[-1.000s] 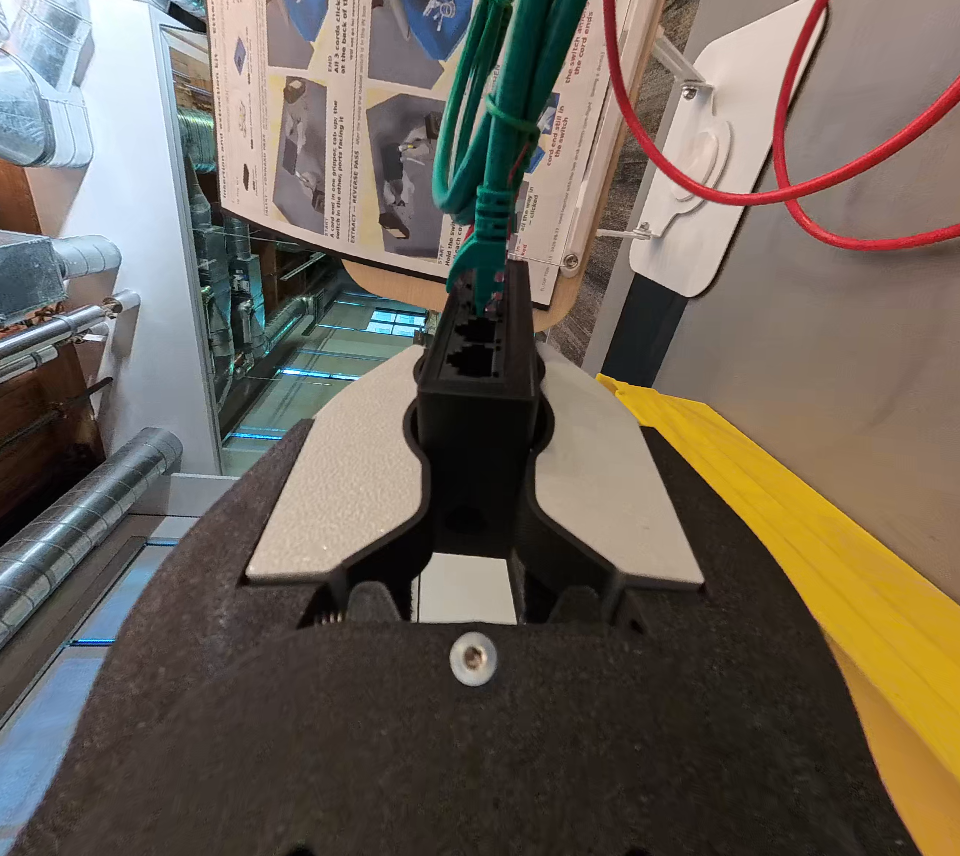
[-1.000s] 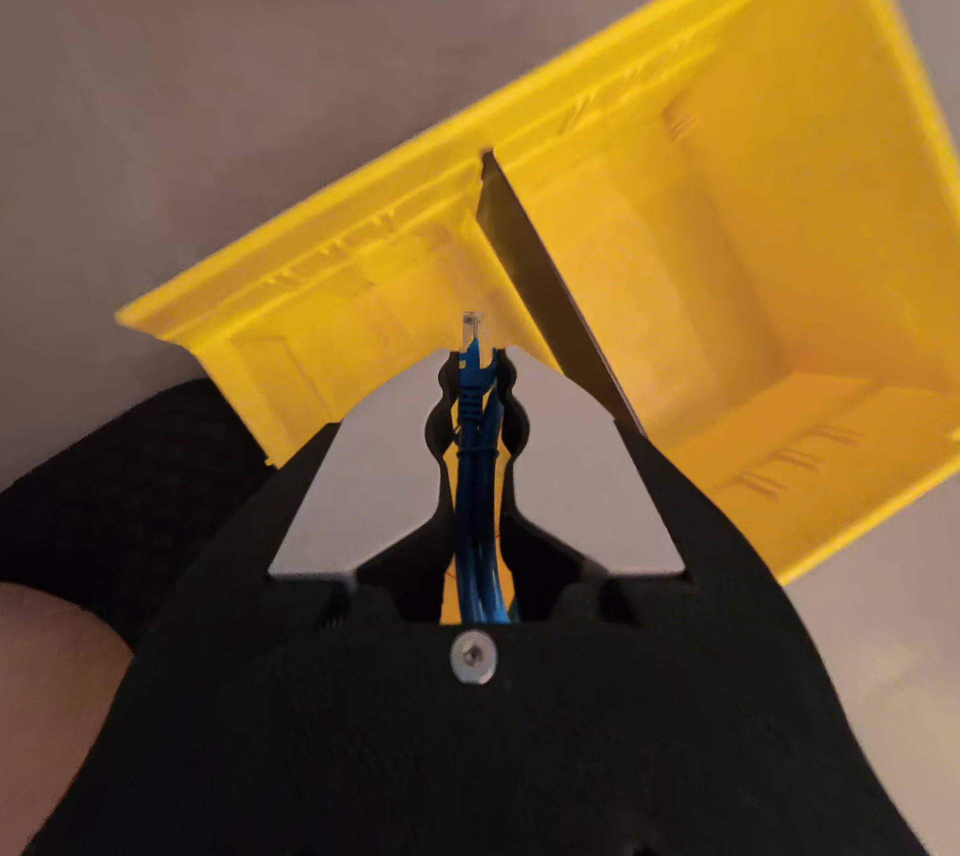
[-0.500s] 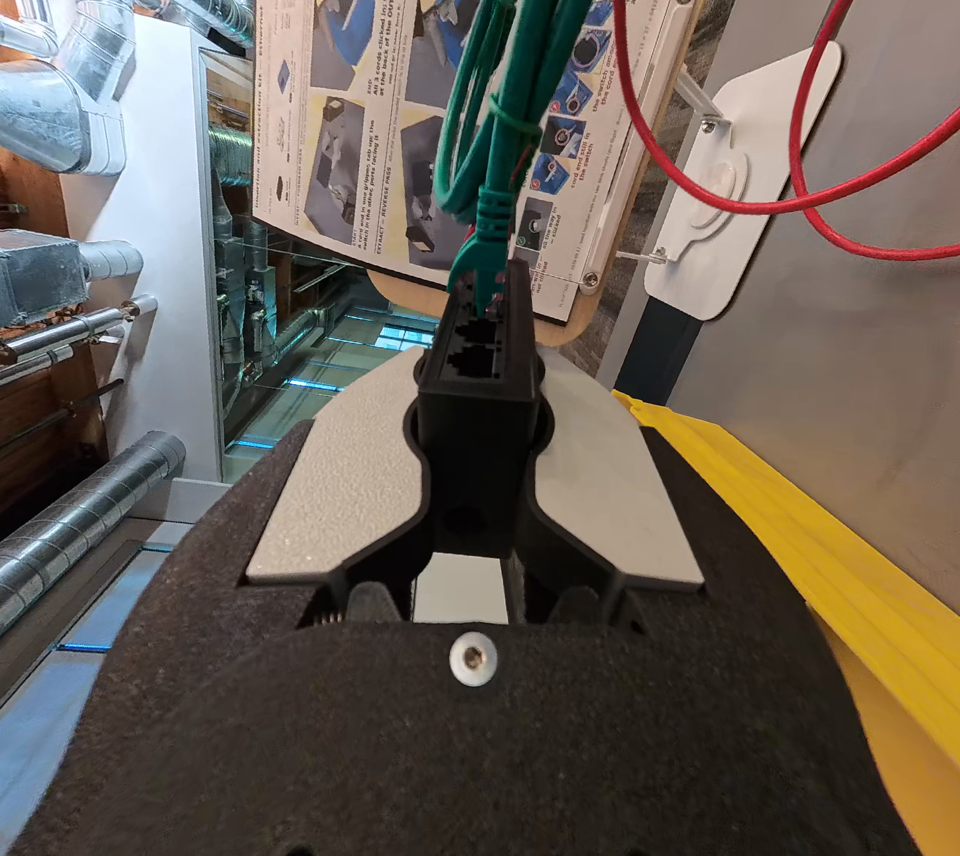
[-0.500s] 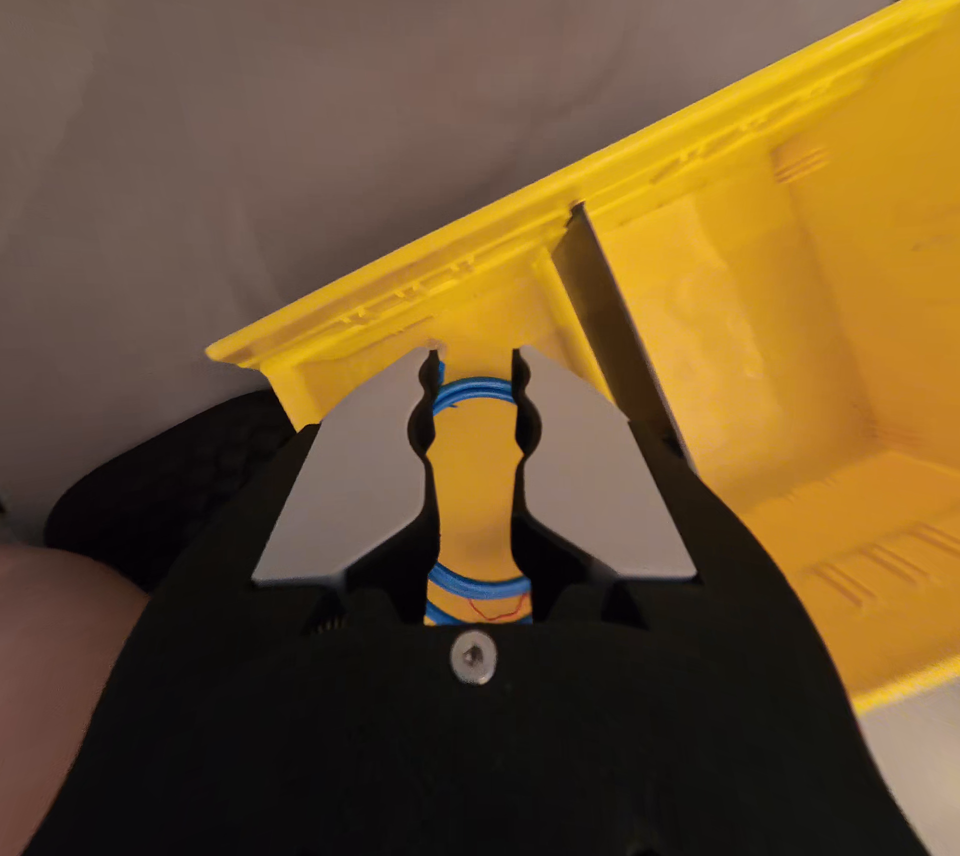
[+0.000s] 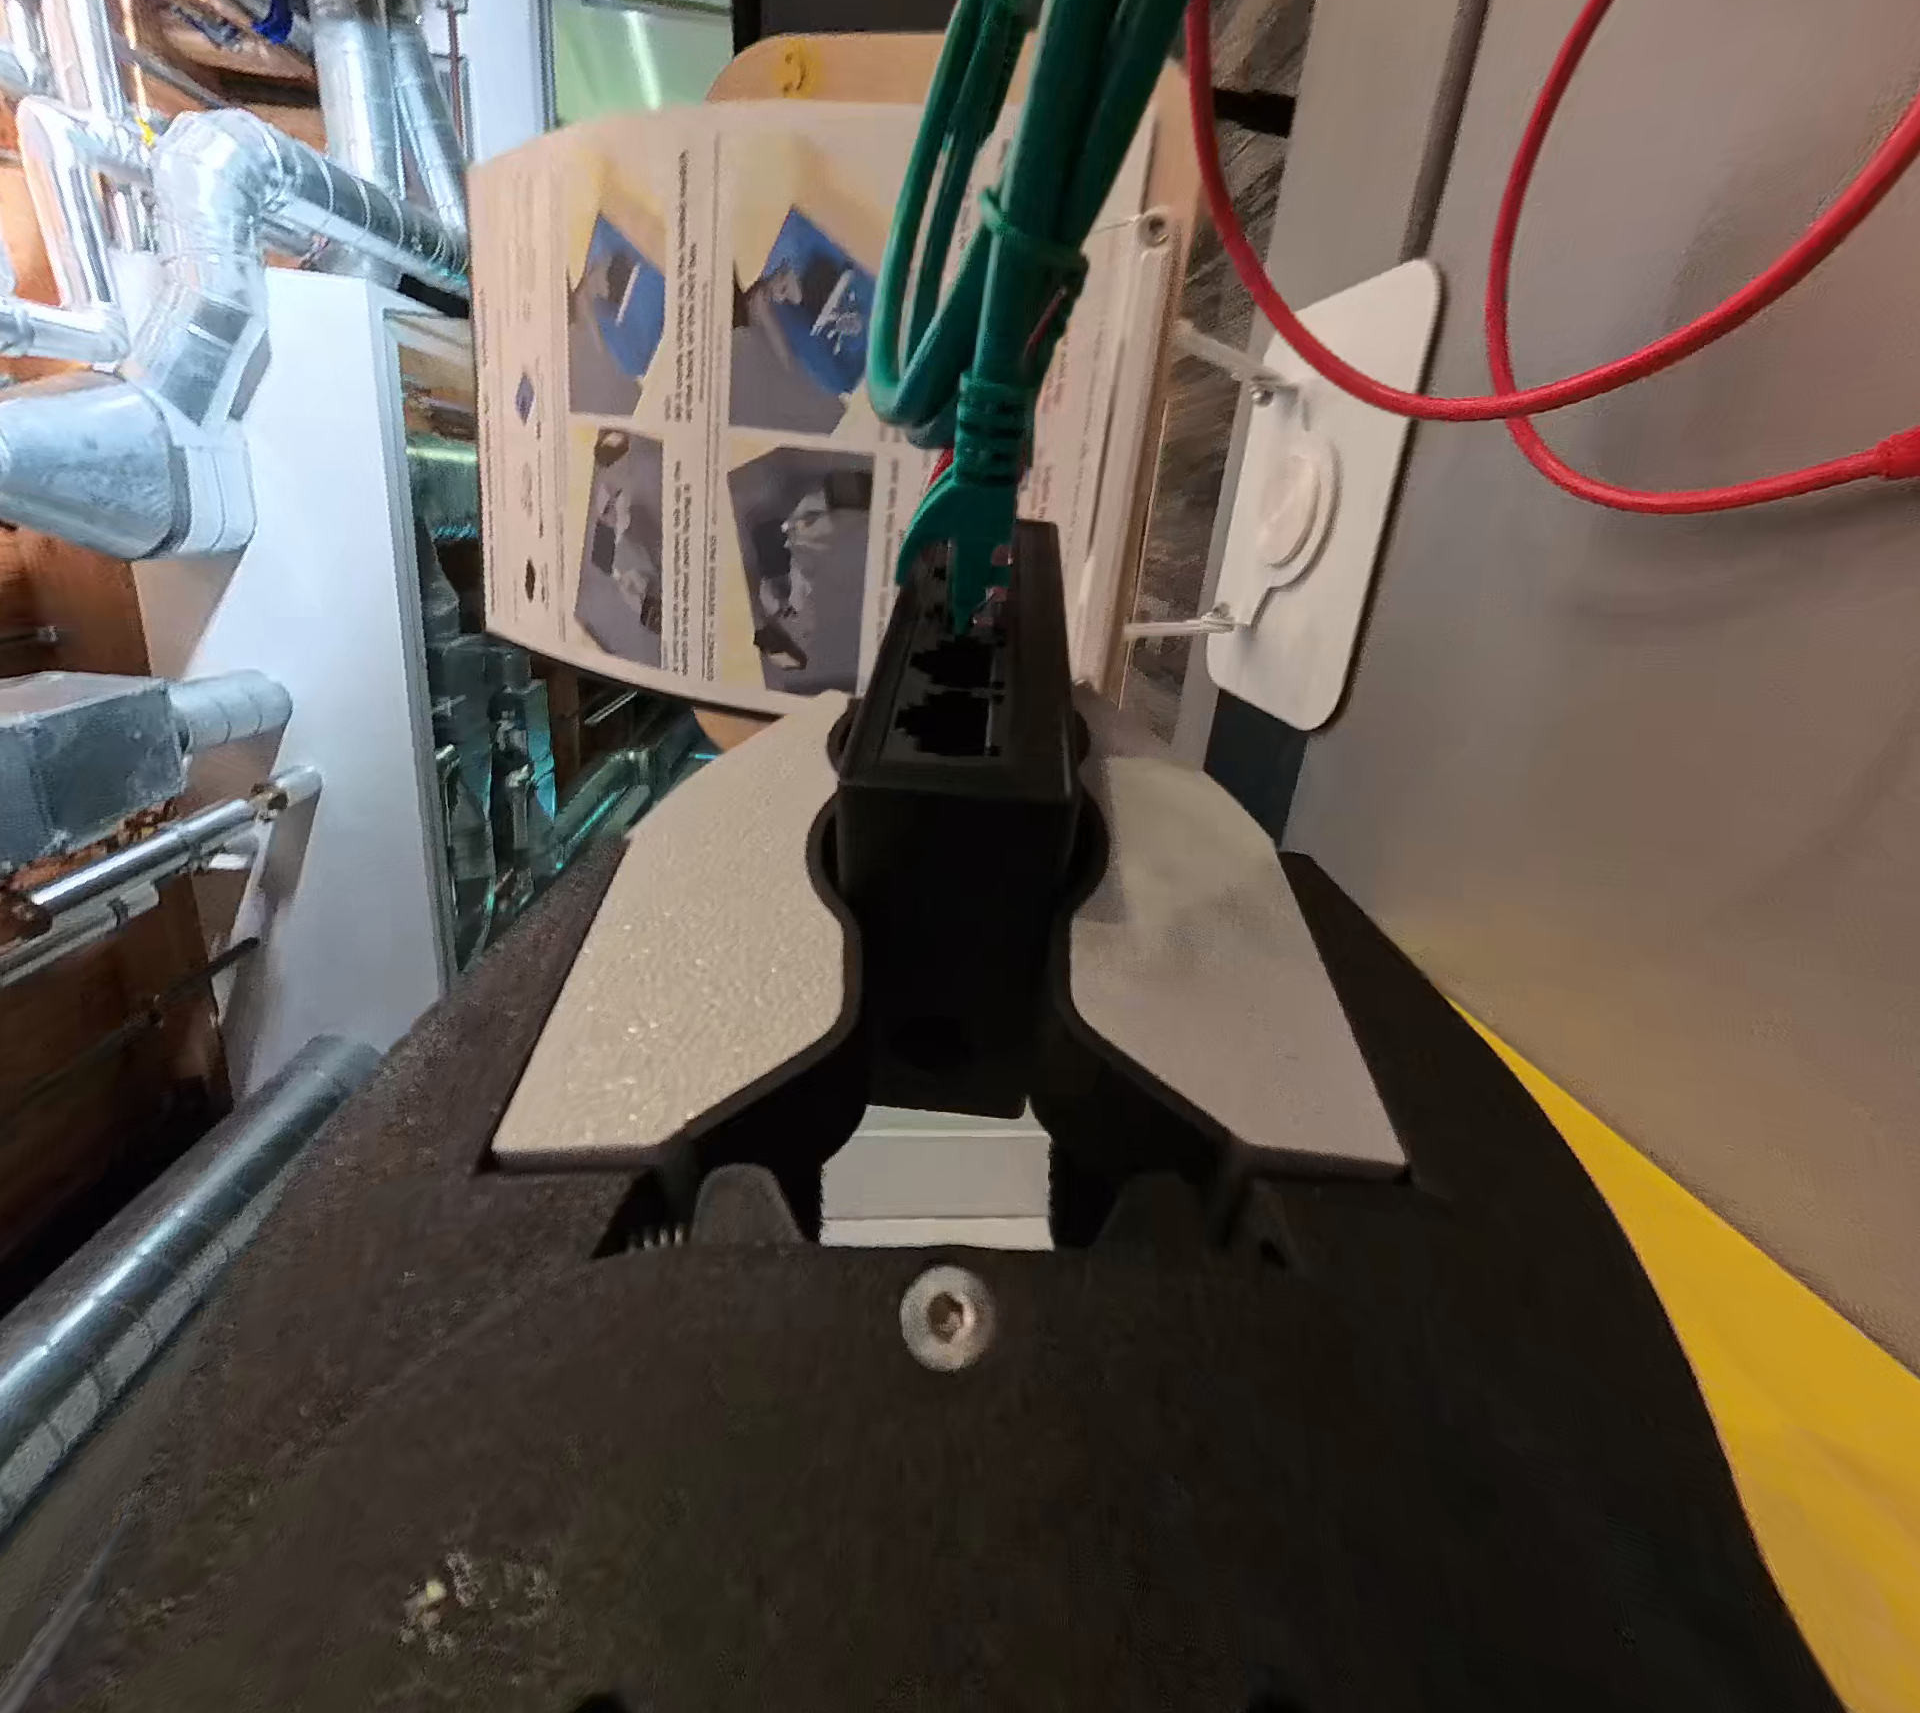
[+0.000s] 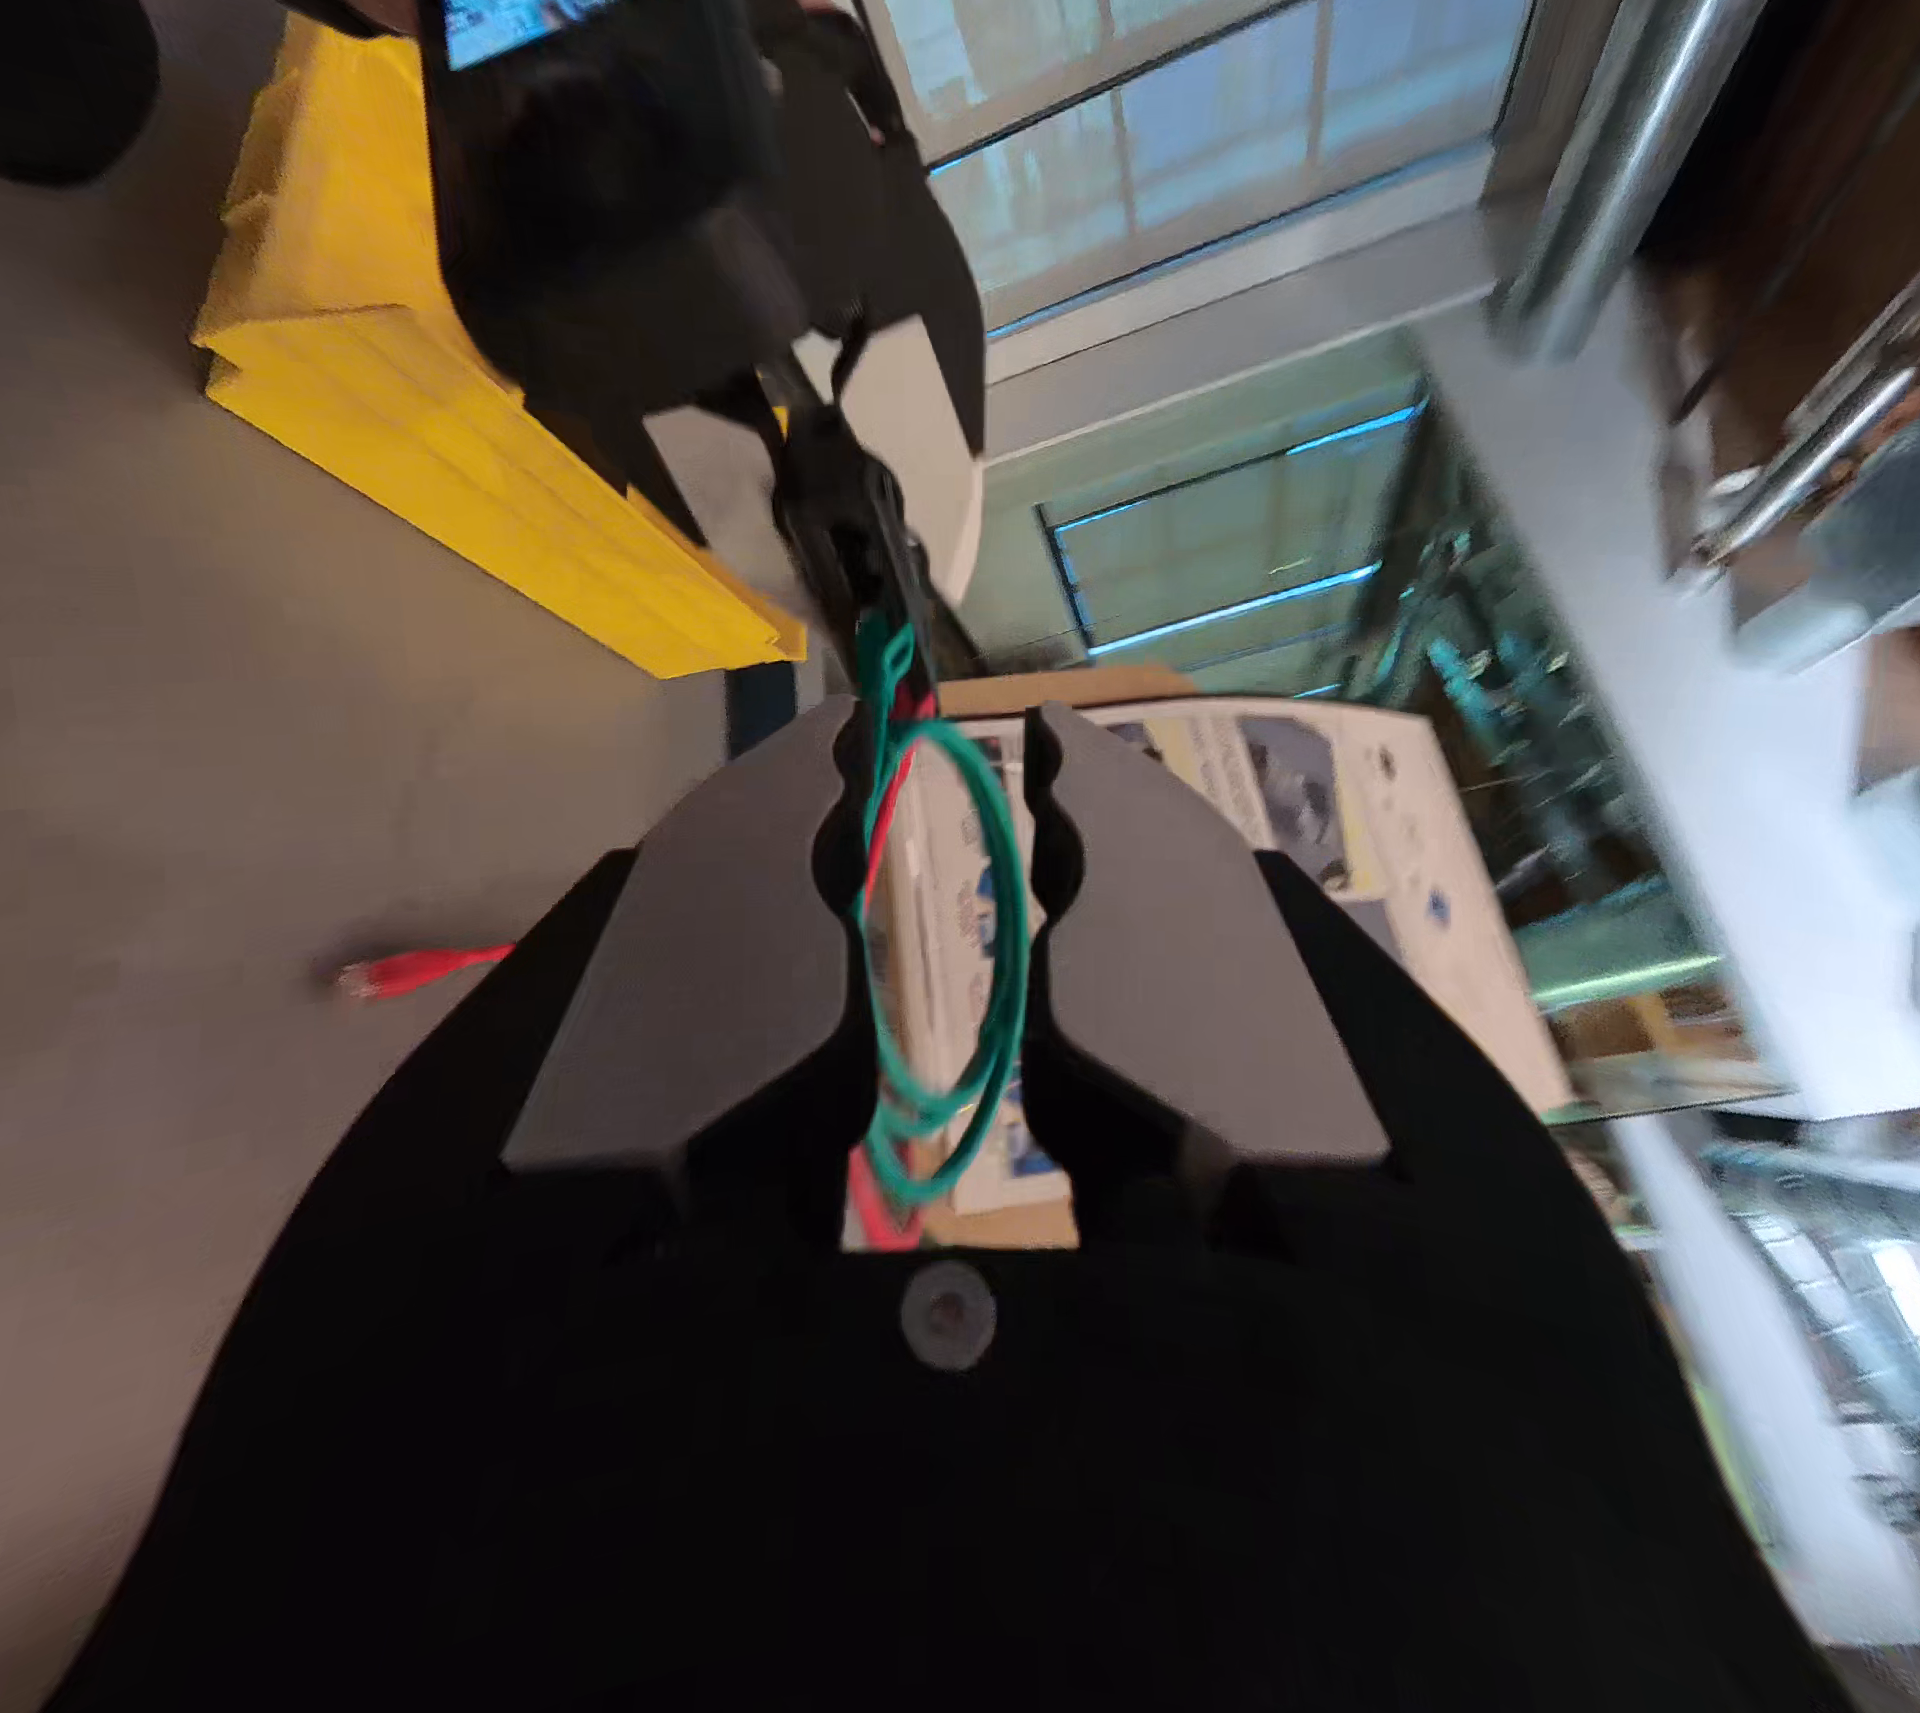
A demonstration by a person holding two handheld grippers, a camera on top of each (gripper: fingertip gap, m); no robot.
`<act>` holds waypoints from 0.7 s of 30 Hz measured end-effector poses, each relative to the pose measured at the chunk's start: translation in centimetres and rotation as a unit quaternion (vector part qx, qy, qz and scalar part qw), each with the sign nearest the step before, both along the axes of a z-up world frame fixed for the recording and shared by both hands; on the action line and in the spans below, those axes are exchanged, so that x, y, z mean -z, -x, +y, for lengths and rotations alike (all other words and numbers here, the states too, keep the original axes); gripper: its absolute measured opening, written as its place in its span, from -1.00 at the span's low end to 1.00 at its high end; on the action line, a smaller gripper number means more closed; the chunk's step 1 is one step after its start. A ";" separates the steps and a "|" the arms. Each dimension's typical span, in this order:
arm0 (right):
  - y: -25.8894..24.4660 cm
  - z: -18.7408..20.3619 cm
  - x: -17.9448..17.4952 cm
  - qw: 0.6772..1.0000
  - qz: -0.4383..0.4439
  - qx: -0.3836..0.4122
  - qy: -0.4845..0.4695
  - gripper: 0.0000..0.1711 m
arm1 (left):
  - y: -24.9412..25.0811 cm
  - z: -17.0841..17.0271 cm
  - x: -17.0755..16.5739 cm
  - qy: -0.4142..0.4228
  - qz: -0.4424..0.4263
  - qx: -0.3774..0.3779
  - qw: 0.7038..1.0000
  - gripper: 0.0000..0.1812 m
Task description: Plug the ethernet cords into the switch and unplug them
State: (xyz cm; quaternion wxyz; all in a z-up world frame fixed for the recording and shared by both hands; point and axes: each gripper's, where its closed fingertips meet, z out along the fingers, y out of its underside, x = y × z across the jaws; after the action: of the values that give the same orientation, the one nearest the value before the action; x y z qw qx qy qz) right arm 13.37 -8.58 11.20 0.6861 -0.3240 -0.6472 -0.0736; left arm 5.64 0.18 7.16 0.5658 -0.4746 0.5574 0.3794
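- The left gripper (image 5: 956, 770) is clamping the black switch (image 5: 961, 728) between its fingers, jaws closed tight on the switch's two long sides, ports facing away from the camera
- The green cord (image 5: 997, 313) is sitting plugged into the far end of the switch, its plug (image 5: 977, 479) standing up out of the port row, and its bundled loops are hanging over the switch, crowding the room above the ports
- Two near ports on the switch are showing open and dark
- The red cord (image 5: 1538, 375) is looping wide to the right across the grey table (image 5: 1662, 728), its plug (image 6: 405, 972) lying loose on the table, well apart from the switch
- The yellow bin (image 5: 1714, 1300) is running its rim just beside the left gripper's right flank, leaving little room on that side; to the left there is only the open room with its pipes (image 5: 156, 458)
- The right gripper (image 6: 940, 728) is standing open, jaws well apart and gripping nothing; the green cord's loop (image 6: 987, 936) is showing through the gap between its fingers, farther off, and contact cannot be told through the blur
- In the right wrist view the left gripper (image 6: 831, 500) is showing ahead and above, with the switch at its tips and the green cord hanging from it toward the right gripper
- A sheet on a board (image 5: 675, 416) is standing behind the switch, near the table's edge
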 end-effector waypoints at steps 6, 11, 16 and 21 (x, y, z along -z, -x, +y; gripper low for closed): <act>2.8 1.6 3.3 0.995 -0.058 0.041 -0.066 -0.65 | -2.4 -1.3 1.6 0.014 0.027 0.020 0.999 -0.63; 2.8 2.7 4.2 0.993 -0.080 0.077 -0.050 -0.66 | -2.5 -1.1 2.1 0.015 0.040 0.007 0.999 -0.63; 3.0 1.8 4.4 0.996 -0.072 0.057 0.021 -0.65 | -2.4 -1.0 2.0 0.003 0.052 -0.002 0.999 -0.63; 3.5 1.0 4.2 0.995 -0.064 0.050 0.059 -0.62 | -2.7 -1.2 2.4 0.004 0.064 -0.002 0.998 -0.61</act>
State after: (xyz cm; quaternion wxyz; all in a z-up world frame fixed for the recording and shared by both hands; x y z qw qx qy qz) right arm 9.87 -7.60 7.04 0.6187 -0.3902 -0.6759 -0.0901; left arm 8.36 -1.03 4.73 0.5264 -0.4529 0.5933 0.4072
